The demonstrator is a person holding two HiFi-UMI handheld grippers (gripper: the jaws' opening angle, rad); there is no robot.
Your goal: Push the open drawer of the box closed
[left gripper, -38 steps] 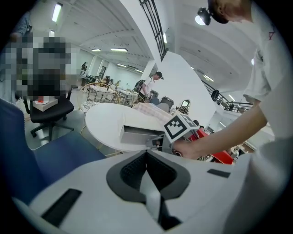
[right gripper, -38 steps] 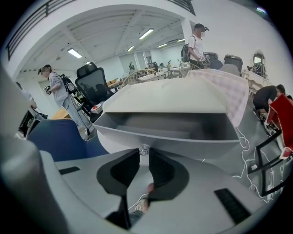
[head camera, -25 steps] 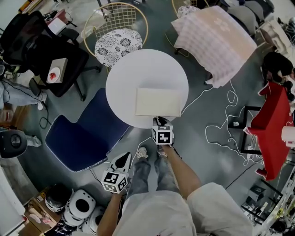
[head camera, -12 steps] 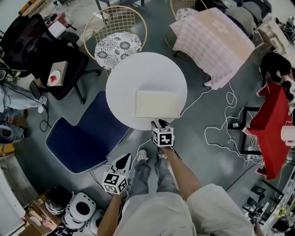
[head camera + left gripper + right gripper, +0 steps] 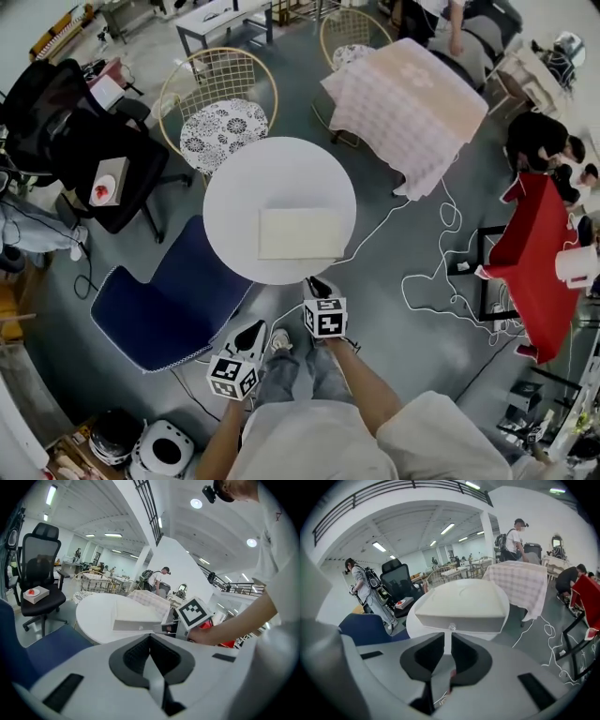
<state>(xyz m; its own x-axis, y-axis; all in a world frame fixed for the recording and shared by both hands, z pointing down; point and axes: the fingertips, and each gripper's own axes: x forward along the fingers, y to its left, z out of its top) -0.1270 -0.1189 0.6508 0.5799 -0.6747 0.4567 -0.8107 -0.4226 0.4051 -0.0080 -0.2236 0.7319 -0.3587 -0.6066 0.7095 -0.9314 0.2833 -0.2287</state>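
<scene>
Right hand-held gripper point(image 5: 316, 284), closing empty, near box point(image 5: 298, 233).

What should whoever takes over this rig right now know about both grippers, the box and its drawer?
Left gripper: shut, empty, held back off the round white table.
Right gripper: jaws closing, with a narrow gap and nothing between them; it faces the drawer front without touching it.
Box: near the table's middle.
Done: the drawer looks pushed in, its front flush with the box.
Left to do: probably nothing; confirm the drawer is fully seated.
</scene>
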